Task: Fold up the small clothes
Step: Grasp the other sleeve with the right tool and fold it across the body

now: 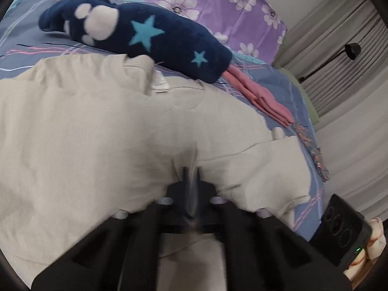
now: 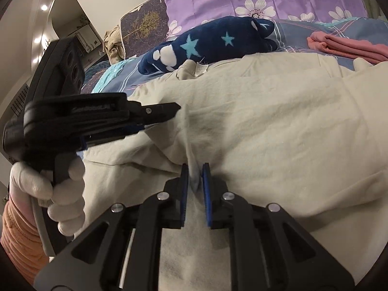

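Observation:
A cream garment [image 1: 101,131] lies spread on the bed and fills both views [image 2: 278,126]. Its neck label [image 1: 160,82] points toward the far side. My left gripper [image 1: 192,174] is shut on a pinch of the cream cloth near its front edge. It also shows from the side in the right wrist view [image 2: 169,111], held by a white-gloved hand. My right gripper [image 2: 195,172] is shut on a fold of the same garment, a little to the right of the left one.
A navy plush toy with blue stars [image 1: 145,34] lies just beyond the garment. Folded pink clothes [image 1: 266,99] sit at the far right. A purple flowered pillow [image 1: 218,0] is behind. The blue striped bedsheet [image 1: 281,82] ends at the right edge near curtains.

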`<state>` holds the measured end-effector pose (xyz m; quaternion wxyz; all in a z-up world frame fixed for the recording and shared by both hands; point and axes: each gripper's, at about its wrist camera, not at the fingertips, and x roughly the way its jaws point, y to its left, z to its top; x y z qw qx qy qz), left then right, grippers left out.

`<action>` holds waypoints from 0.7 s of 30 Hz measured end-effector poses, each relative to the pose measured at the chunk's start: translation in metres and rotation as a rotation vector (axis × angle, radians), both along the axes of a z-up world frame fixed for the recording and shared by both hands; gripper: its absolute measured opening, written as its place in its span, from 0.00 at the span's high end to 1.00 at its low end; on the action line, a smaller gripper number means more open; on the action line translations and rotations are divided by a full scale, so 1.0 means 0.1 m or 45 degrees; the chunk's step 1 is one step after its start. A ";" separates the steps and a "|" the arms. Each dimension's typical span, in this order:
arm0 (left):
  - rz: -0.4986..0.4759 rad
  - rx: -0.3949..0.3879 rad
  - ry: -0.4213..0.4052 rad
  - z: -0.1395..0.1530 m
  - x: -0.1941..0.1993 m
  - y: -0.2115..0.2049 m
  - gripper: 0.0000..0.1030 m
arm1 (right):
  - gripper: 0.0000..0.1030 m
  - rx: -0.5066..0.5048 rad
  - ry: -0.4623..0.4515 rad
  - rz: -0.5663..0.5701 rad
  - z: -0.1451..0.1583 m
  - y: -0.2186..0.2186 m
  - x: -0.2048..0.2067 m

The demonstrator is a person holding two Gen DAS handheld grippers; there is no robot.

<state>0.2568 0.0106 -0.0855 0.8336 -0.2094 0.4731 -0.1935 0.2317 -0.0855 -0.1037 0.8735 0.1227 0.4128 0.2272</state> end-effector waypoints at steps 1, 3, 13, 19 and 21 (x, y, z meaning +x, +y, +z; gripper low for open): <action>0.001 0.011 -0.021 0.05 0.00 -0.02 0.99 | 0.88 0.004 -0.001 0.000 0.00 -0.01 -0.01; -0.012 0.021 -0.074 0.21 -0.01 -0.05 0.99 | 0.83 0.020 -0.018 -0.015 0.03 -0.04 -0.03; -0.001 0.108 -0.421 1.39 -0.13 0.12 0.99 | 0.72 0.008 -0.108 -0.069 0.12 -0.11 -0.12; 0.151 0.201 -0.413 1.46 -0.25 0.71 0.99 | 0.85 0.205 0.105 -0.285 -0.15 -0.54 0.06; 0.213 0.230 -0.387 1.38 -0.27 0.91 0.99 | 0.78 0.147 0.072 -0.260 -0.12 -0.46 0.04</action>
